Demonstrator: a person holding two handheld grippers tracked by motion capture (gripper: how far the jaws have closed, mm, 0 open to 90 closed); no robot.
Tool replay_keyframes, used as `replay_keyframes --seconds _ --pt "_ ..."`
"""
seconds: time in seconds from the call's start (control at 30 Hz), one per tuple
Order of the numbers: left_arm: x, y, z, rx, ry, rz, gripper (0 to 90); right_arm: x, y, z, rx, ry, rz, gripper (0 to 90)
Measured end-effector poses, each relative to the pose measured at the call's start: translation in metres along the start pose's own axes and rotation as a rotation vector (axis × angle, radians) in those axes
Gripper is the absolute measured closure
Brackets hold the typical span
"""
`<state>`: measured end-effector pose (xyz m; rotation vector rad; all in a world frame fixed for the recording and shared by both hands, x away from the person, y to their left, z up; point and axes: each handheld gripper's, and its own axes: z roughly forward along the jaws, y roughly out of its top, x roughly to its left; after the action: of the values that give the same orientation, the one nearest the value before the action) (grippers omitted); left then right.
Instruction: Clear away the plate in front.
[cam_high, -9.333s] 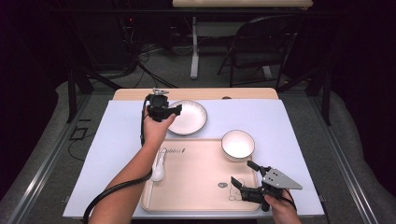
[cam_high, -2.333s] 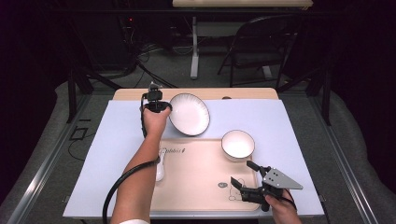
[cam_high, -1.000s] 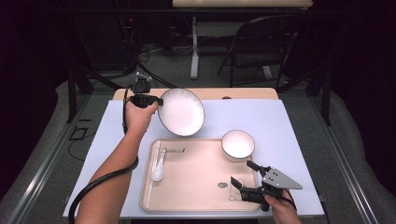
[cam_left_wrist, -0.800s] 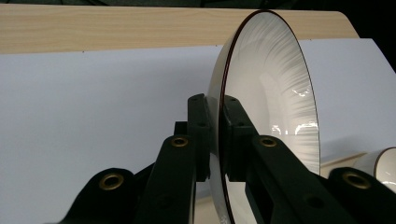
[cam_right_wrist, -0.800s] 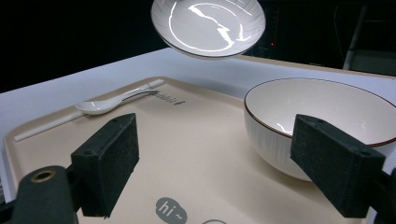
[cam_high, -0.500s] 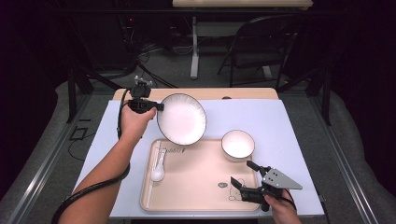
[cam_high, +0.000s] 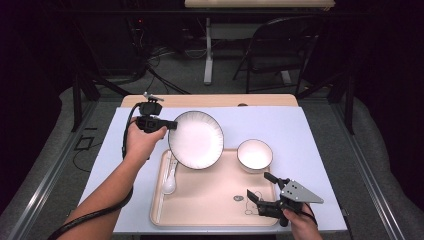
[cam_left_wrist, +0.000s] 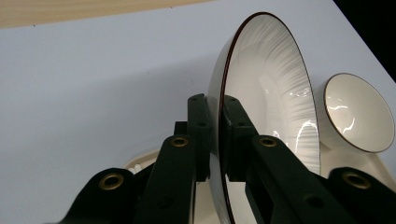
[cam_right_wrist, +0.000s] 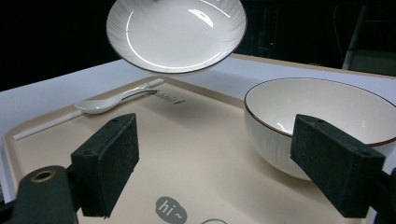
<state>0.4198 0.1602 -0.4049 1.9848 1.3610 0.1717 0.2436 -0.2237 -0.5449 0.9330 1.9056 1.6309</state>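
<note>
Bowl (cam_high: 255, 155) sits at the tray's (cam_high: 210, 200) far right corner; spoon (cam_high: 170, 184) and chopsticks (cam_high: 161, 195) lie along its left edge. My left claw (cam_high: 170, 125) is clamped on the plate's (cam_high: 196, 139) left rim, holding it in the air above the tray's far left part, tilted, face towards me. My right claw (cam_high: 260, 192) rests at the tray's near right, jaws apart, with nothing between them.

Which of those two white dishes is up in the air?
The wide, shallow plate, pinched by its rim in the left gripper above the tray. The smaller deep bowl sits on the tray.
</note>
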Motion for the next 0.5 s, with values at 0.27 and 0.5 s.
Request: replay_keyframes --seconds 0.27,0.5 --pt "0.0 -0.005 0.001 0.009 -0.015 -0.001 84.0 0.0 0.0 0.0 0.001 -0.002 0.001 14.7" --pt "-0.007 -0.036 0.008 0.052 -0.069 0.008 84.0 0.0 0.0 0.0 0.001 -0.001 -0.004 14.7"
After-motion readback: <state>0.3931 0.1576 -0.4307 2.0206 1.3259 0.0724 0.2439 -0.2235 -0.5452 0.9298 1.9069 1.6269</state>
